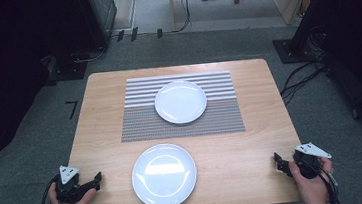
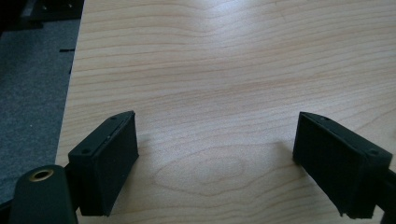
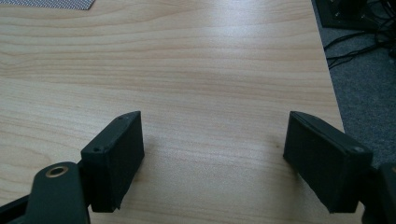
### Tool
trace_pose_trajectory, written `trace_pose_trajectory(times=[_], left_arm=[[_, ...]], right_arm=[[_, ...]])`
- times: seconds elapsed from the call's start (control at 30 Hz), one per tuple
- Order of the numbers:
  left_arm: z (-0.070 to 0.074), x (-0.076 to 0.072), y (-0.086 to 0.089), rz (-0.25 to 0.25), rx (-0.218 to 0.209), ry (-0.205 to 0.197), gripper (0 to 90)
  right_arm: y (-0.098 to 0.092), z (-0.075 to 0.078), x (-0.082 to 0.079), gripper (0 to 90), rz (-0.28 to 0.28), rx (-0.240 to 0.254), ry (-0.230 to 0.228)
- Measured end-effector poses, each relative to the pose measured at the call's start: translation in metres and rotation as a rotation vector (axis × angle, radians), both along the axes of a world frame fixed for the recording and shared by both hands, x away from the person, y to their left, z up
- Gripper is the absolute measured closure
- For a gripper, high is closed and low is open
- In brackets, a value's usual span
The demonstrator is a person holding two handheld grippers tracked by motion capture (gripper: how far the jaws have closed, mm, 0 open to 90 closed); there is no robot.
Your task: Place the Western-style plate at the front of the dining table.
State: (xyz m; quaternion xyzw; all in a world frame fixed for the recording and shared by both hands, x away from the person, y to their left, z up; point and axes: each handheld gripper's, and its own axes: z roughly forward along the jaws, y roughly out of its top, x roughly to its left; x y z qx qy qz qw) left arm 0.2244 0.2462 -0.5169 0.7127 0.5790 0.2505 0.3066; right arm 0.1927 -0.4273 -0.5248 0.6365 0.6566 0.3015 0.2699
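Two white plates lie on the wooden table (image 1: 254,150). The near plate (image 1: 164,175) rests on bare wood close to the front edge. The far plate (image 1: 180,101) sits on a grey striped placemat (image 1: 140,117). My left gripper (image 1: 96,179) rests at the table's front left corner, well left of the near plate, its jaws wide apart over bare wood (image 2: 215,140). At the front right corner, my right gripper (image 1: 278,162) stands open too, with nothing between its fingers (image 3: 212,135).
A corner of the placemat (image 3: 56,3) shows at the top left of the right gripper view. Grey carpet (image 1: 321,118) surrounds the table, with cables (image 1: 302,77) on the floor to the right and dark equipment at both sides.
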Motion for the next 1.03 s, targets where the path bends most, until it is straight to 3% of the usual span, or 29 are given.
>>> trace_pose_trajectory(times=[1.03], left_arm=[[-0.0008, 0.0006, 0.0003, -0.006, -0.003, -0.007, 13.9]], right_arm=[[0.0002, 0.0, 0.0, 18.6, 0.007, 0.001, 0.002]])
